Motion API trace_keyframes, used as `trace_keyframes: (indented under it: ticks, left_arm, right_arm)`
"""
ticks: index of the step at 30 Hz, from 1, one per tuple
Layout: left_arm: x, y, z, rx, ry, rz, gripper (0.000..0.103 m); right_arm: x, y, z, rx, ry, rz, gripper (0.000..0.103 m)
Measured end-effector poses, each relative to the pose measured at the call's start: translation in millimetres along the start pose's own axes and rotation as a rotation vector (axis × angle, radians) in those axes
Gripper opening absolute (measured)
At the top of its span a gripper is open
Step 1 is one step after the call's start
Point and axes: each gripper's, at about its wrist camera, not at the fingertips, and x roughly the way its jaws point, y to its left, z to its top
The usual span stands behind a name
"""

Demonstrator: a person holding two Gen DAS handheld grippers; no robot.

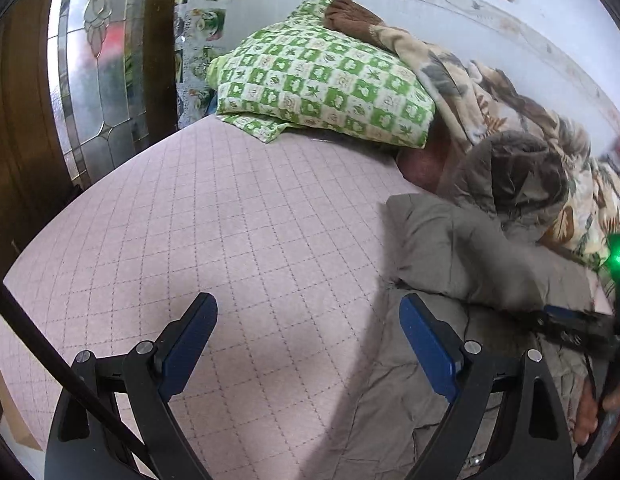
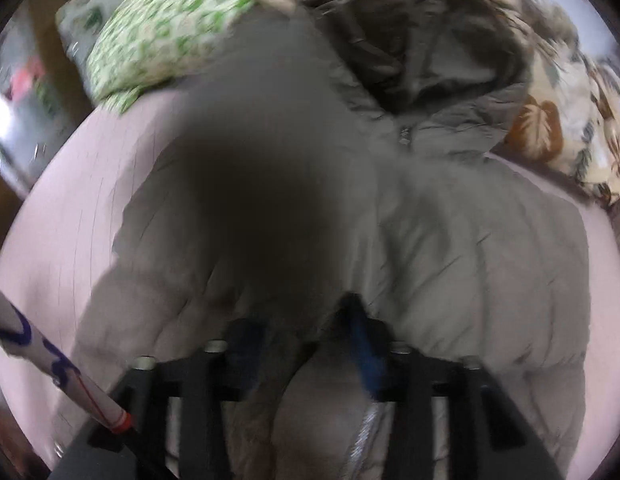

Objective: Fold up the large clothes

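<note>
A grey-brown hooded puffer jacket [image 2: 470, 240] lies on a pink quilted bed [image 1: 230, 220]. In the left wrist view the jacket [image 1: 462, 248] fills the right side. My left gripper [image 1: 308, 320] is open and empty, hovering over the bed just left of the jacket's edge. My right gripper [image 2: 306, 328] is shut on a fold of the jacket, which rises blurred in front of the camera [image 2: 262, 152]. The right gripper also shows at the right edge of the left wrist view [image 1: 570, 326], pressed on the jacket.
A green-and-white checked pillow [image 1: 322, 76] lies at the head of the bed. A leaf-patterned blanket [image 1: 510, 100] is bunched along the wall behind the jacket. A wooden door with patterned glass [image 1: 90, 80] stands at the left.
</note>
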Motion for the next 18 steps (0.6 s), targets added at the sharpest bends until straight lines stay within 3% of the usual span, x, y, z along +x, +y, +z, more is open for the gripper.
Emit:
trace_keyframes:
  ticks: [3, 8, 14, 16, 18]
  left_arm:
    - [-3, 7, 2, -0.028, 0.004, -0.006, 0.092]
    - [2, 14, 4, -0.06, 0.022, -0.012, 0.092]
    - [7, 21, 5, -0.099, 0.044, -0.013, 0.092]
    - [8, 21, 4, -0.1, 0.047, -0.011, 0.092]
    - [10, 19, 3, -0.09, 0.049, 0.001, 0.092]
  right_arm:
    - [-21, 0, -11, -0.016, -0.031, 0.015, 0.053]
    - [-57, -29, -1, 0.08, -0.122, -0.018, 0.053]
    - [-36, 4, 14, 0.06, -0.083, 0.043, 0.051]
    - [-22, 20, 18, 0.049, -0.063, 0.046, 0.034]
    - [2, 36, 27, 0.047, -0.024, 0.038, 0.034]
